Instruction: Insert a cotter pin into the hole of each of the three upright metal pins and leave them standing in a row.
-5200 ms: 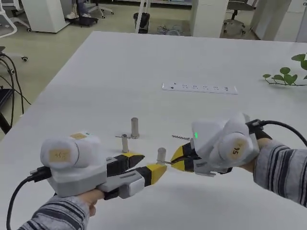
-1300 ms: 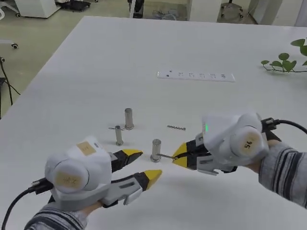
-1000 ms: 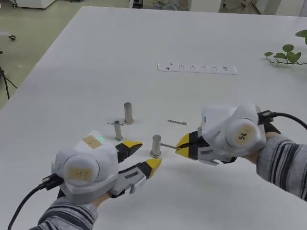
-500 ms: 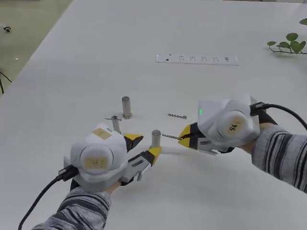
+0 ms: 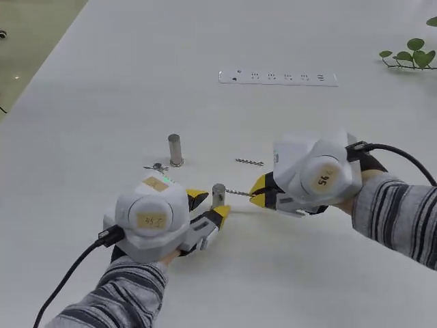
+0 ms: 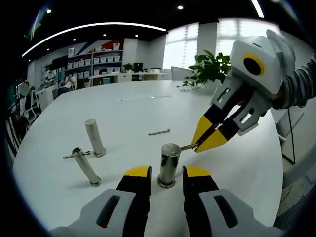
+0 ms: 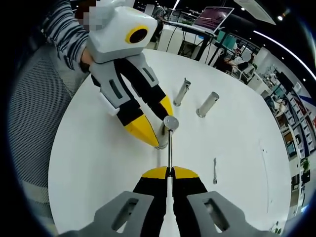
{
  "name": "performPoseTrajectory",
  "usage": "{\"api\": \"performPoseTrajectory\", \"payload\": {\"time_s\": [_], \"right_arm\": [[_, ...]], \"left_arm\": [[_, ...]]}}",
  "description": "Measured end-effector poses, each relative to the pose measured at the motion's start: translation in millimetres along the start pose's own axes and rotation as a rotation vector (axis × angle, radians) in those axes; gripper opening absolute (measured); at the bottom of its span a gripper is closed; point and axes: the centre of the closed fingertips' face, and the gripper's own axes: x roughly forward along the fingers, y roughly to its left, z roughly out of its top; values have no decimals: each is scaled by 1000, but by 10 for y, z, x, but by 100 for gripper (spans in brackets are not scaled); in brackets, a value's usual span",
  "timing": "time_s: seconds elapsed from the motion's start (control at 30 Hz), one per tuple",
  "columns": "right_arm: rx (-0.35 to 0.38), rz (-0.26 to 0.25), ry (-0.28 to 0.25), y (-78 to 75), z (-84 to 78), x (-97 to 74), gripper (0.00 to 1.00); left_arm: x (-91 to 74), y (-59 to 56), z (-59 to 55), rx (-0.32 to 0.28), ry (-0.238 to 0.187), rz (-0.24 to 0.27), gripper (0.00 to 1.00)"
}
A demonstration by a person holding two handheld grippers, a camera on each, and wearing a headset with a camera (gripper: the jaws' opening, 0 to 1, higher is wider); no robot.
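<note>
with left gripper [image 5: 209, 205] jaws spread around the silver upright metal pin [image 5: 218, 194], right gripper [image 5: 256, 193] jaws are pinching the thin steel cotter pin [image 5: 239, 193], risking toppling the upright pin if misaimed.

Your white bench [image 5: 123, 75] carries a white power strip [image 5: 278, 77] lying flat toward its far edge and a leafy green plant [image 5: 408, 57] toward its far right corner; pale floor [image 5: 27, 34] shows past its left edge.

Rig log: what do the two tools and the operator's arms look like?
Left tool and right tool: rounded white housings, black jaws with yellow tips, a tan sticker with handwritten marks on each, a black cable off each rear. Sleeves grey with dark stripes.
</note>
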Motion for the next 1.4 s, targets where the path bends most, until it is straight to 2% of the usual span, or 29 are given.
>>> {"api": "performPoseTrajectory", "payload": {"time_s": [0.07,0.2,0.4,0.6,0.9,1.4], "right_arm": [[-4,2,-1,5,14,3,0],[-10,3,0,8,24,7,0],[-25,3,11,8,48,-16,0],[-27,1,14,18,62,-36,0],[6,-11,10,30,100,-53,0],[24,-7,-22,20,231,-14,0]], "left_arm": [[27,-1,3,-24,-6,-1,21],[68,-32,-11,-18,-2,-5,18],[102,-11,-40,-33,7,-1,12],[98,-19,-52,-5,15,-11,11],[105,-17,-57,33,15,7,10],[109,-6,-64,30,24,28,10]]}}
